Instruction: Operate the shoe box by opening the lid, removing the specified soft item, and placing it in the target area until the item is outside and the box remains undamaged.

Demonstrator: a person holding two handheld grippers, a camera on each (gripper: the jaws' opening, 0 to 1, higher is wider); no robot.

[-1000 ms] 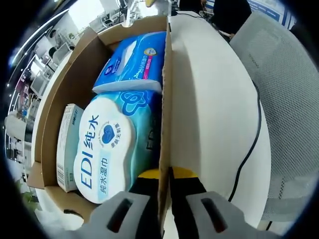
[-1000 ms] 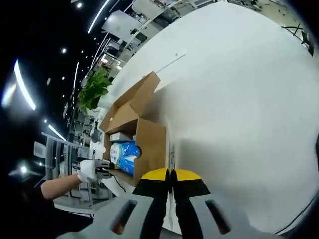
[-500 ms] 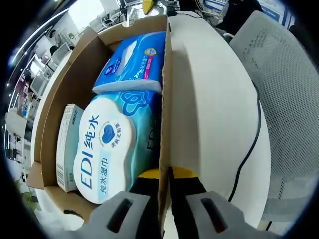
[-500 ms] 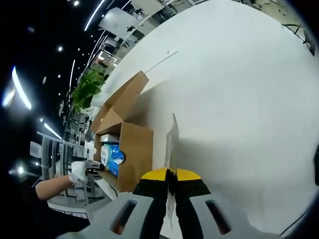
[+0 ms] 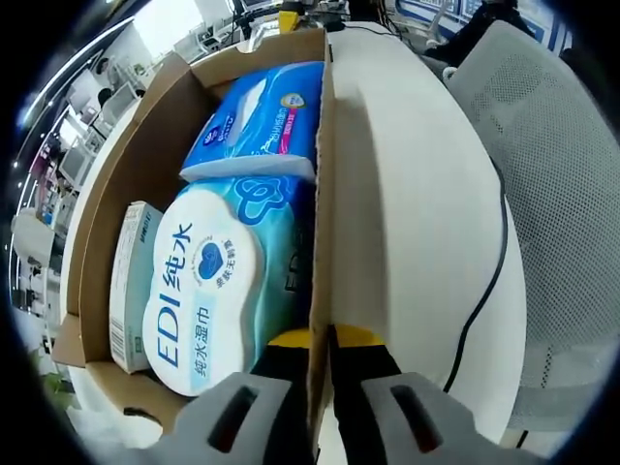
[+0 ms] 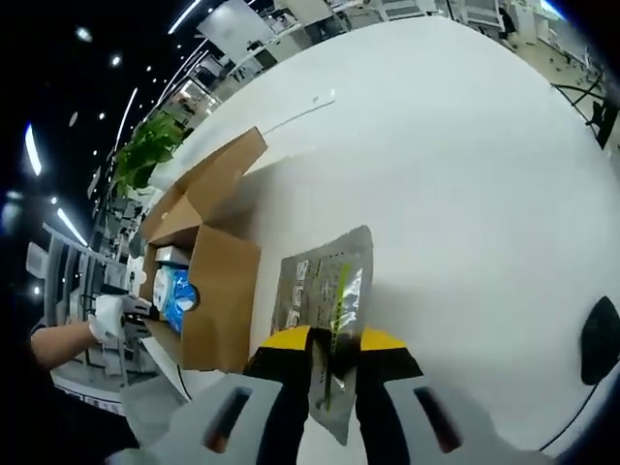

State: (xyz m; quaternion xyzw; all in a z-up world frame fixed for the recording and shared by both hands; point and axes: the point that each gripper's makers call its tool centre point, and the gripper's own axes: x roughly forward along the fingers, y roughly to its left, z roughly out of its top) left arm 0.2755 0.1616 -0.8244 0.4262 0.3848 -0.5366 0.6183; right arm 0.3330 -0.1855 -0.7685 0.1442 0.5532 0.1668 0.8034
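In the left gripper view the open cardboard shoe box (image 5: 126, 184) holds a blue soft pack (image 5: 262, 121), a round-topped teal wet-wipes pack (image 5: 218, 281) and a small carton (image 5: 131, 281). My left gripper (image 5: 325, 339) is shut on the box's right wall (image 5: 323, 194). In the right gripper view a silver foil pouch (image 6: 325, 291) lies flat on the white table (image 6: 455, 194), to the right of the box (image 6: 218, 291). My right gripper (image 6: 331, 339) stands over the pouch's near end, its jaws a little apart with the pouch between them.
A grey mesh chair (image 5: 552, 194) and a black cable (image 5: 484, 281) sit right of the box. A gloved hand (image 6: 107, 315) is at the box's near-left corner. A plant (image 6: 145, 155) stands beyond the table. A dark round object (image 6: 601, 339) lies at the right edge.
The pouch, held edge-on in the shut right jaws before, now lies face-up on the table and the jaws have parted. The right view has swung. The left gripper and box are unchanged.
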